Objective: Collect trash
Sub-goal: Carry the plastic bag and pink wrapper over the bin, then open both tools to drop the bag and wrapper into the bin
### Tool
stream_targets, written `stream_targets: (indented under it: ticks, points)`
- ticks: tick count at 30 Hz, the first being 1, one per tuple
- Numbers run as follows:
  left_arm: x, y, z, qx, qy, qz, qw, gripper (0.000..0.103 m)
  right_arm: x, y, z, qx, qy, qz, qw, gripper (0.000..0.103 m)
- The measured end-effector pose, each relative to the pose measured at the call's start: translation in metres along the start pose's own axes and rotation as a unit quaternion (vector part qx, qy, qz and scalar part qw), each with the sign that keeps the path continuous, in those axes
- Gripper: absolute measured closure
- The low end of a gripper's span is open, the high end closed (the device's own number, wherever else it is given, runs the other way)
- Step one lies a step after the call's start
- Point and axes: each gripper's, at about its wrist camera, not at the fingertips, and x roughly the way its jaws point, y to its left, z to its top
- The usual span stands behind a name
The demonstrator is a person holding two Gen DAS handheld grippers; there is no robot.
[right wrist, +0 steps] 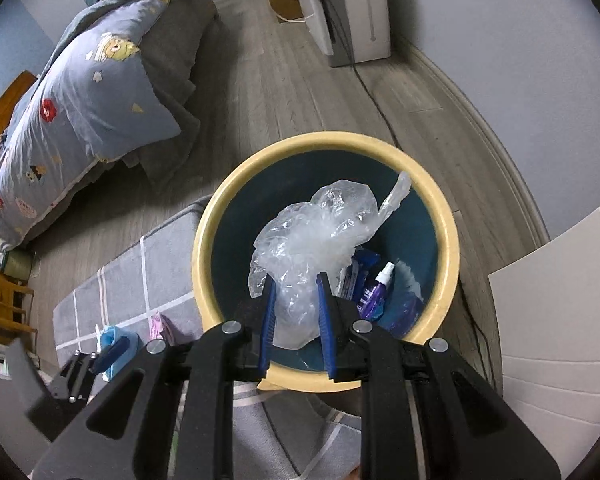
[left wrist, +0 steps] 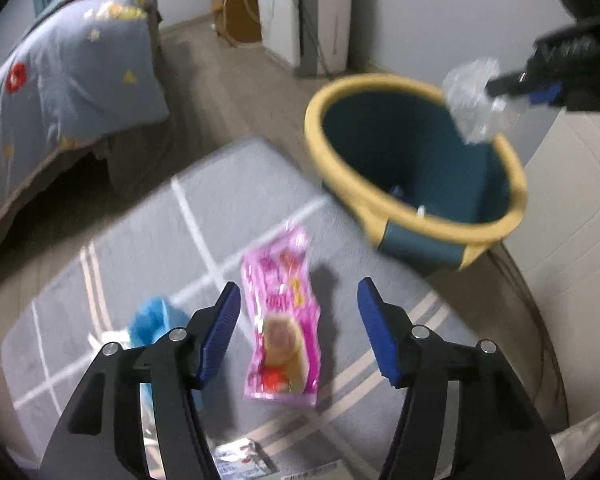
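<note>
A pink snack wrapper (left wrist: 281,320) lies on the grey checked rug (left wrist: 228,204). My left gripper (left wrist: 298,300) hangs open just above it, one blue pad on each side and neither touching. A crumpled blue scrap (left wrist: 153,318) lies to the wrapper's left. My right gripper (right wrist: 296,284) is shut on a clear plastic bag (right wrist: 320,236) and holds it over the mouth of the yellow-rimmed, dark blue bin (right wrist: 448,240). The left wrist view shows that bag (left wrist: 472,96) at the bin's (left wrist: 416,224) far rim. Inside the bin lie a purple spray bottle (right wrist: 374,290) and blue packets.
A bed with a blue patterned quilt (right wrist: 80,128) fills the left side. A white appliance (right wrist: 356,8) with cables and a cardboard box stand against the far wall. A white panel (right wrist: 560,320) is at the right. More small packets (left wrist: 240,460) lie on the rug's near edge.
</note>
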Motion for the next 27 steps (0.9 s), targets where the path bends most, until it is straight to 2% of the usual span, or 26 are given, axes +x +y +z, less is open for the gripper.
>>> stream_targets:
  ticks: [4,5,6,7,8,10,14,18,22,24,25,26,27]
  points:
    - [0.016,0.006,-0.015,-0.009,0.028,0.006,0.9996,0.038,0.001,0.004,0.0,-0.003,0.002,0.0,1.0,0.084]
    - [0.019,0.008,-0.018,-0.009,0.034,0.005,0.9994,0.043,0.001,0.006,0.0,-0.005,0.002,-0.001,1.0,0.084]
    - [0.02,0.009,-0.021,-0.009,0.037,0.004,0.9993,0.054,0.001,0.007,0.0,-0.006,0.002,-0.002,1.0,0.084]
    - [0.021,0.01,-0.022,-0.008,0.04,0.003,0.9992,0.073,0.001,0.007,0.0,-0.008,0.002,-0.003,1.0,0.084]
    - [0.018,0.011,-0.023,-0.01,0.036,0.0,0.9993,0.079,0.001,0.008,0.0,-0.008,0.002,-0.003,1.0,0.084]
    - [0.012,0.015,-0.022,-0.012,0.031,-0.006,0.9994,0.082,0.001,0.007,0.0,-0.007,0.002,-0.004,1.0,0.084]
    - [-0.017,0.022,0.001,-0.023,-0.021,-0.011,0.9995,0.082,0.0,0.004,0.002,0.004,-0.004,-0.005,1.0,0.084]
    - [-0.038,0.007,0.047,-0.009,-0.056,-0.036,0.9977,0.082,-0.001,-0.004,0.003,0.021,-0.011,-0.004,1.0,0.084]
    - [-0.037,-0.016,0.079,0.004,-0.058,-0.065,0.9962,0.081,-0.005,-0.016,0.004,0.051,-0.023,0.0,0.998,0.084]
    - [-0.029,-0.029,0.092,0.014,-0.052,-0.068,0.9962,0.073,-0.007,-0.02,0.005,0.061,-0.032,0.005,0.998,0.082]
    - [-0.027,-0.034,0.095,0.019,-0.055,-0.064,0.9962,0.065,-0.008,-0.022,0.006,0.065,-0.035,0.007,0.997,0.081]
    - [-0.026,-0.038,0.099,0.025,-0.059,-0.065,0.9959,0.053,-0.009,-0.024,0.006,0.069,-0.038,0.007,0.997,0.077]
    - [-0.025,-0.04,0.099,0.032,-0.062,-0.062,0.9957,0.044,-0.01,-0.025,0.007,0.072,-0.039,0.005,0.997,0.066]
